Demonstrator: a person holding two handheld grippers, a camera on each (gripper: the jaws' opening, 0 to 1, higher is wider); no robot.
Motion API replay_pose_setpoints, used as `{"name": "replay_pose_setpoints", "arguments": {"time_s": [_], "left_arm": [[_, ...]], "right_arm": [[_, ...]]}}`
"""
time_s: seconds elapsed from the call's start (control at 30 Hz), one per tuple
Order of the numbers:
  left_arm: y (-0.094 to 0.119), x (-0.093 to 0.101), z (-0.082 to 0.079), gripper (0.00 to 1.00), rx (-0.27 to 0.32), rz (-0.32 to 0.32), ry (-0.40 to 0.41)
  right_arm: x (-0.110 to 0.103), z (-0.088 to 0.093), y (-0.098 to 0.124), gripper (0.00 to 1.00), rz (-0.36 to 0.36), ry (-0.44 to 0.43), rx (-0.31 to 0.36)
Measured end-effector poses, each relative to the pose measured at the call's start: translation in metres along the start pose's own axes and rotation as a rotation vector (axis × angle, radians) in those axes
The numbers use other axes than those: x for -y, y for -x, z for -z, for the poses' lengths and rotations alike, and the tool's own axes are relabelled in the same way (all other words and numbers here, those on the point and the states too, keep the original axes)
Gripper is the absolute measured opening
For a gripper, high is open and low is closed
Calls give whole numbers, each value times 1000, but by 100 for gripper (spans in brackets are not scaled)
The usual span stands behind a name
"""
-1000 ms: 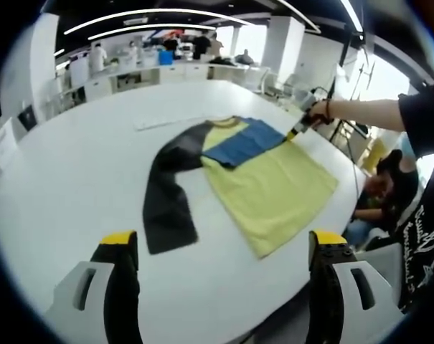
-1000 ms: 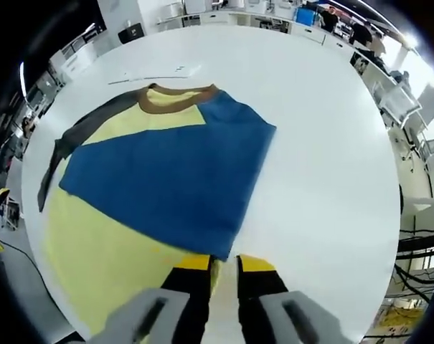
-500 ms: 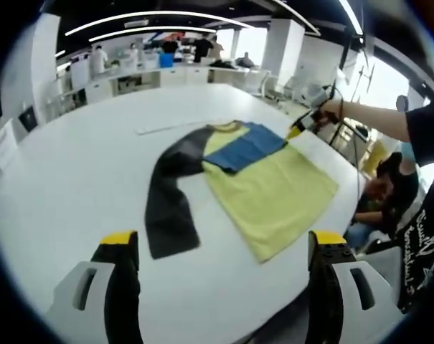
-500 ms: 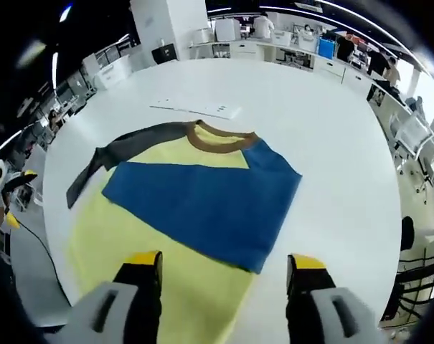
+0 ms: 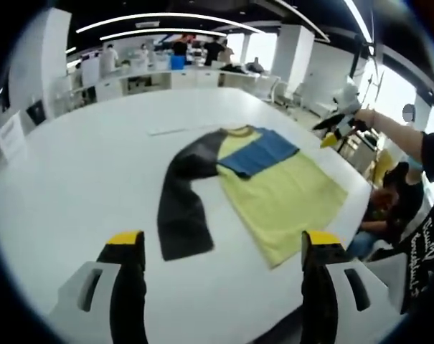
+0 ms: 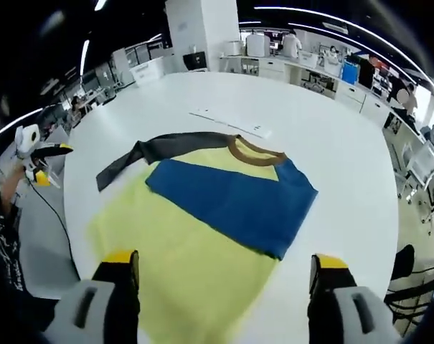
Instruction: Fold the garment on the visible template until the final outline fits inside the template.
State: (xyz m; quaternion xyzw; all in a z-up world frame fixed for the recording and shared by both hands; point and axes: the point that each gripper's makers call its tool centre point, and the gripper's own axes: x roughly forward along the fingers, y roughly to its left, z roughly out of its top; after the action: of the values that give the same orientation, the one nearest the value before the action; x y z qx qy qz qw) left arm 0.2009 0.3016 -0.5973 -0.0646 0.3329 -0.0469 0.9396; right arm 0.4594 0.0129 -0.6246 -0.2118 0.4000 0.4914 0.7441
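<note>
A pale yellow garment (image 6: pixel 181 251) lay on a plain white counter (image 6: pixel 324 150), its one sleeve (image 6: pixel 234 201) a solid blue, folded across the chest, and the other sleeve (image 5: pixel 181 208) a dark charcoal grey. The collar (image 6: pixel 256 149) was brown. None of the fabric carried a print. The left tool (image 5: pixel 220 287) was grey with black jaws tipped in yellow; the right tool (image 6: pixel 224 301) wore the same grey, black and yellow. A thin white strip (image 6: pixel 231 122) lay beyond the collar, barely distinct from the counter. A person's sleeve (image 5: pixel 432 154) at the edge of the left gripper view was black with white lettering.
</note>
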Motion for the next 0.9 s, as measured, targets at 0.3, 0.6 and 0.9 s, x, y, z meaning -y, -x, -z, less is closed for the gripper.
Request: {"name": "replay_pose_setpoints", "arguments": {"time_s": [0.3,0.6,0.9], "left_arm": [[-3,-18,4,78,13,-31,40],[-17,-37,21,62,4,-59,111],[-39,-58,41,56,-22,-93,139]], "right_arm": [[-24,-1,26,100,-18,53,93],[-39,-1,46,100,-10,88,189],[-56,6,54,99,-11,104,236]]}}
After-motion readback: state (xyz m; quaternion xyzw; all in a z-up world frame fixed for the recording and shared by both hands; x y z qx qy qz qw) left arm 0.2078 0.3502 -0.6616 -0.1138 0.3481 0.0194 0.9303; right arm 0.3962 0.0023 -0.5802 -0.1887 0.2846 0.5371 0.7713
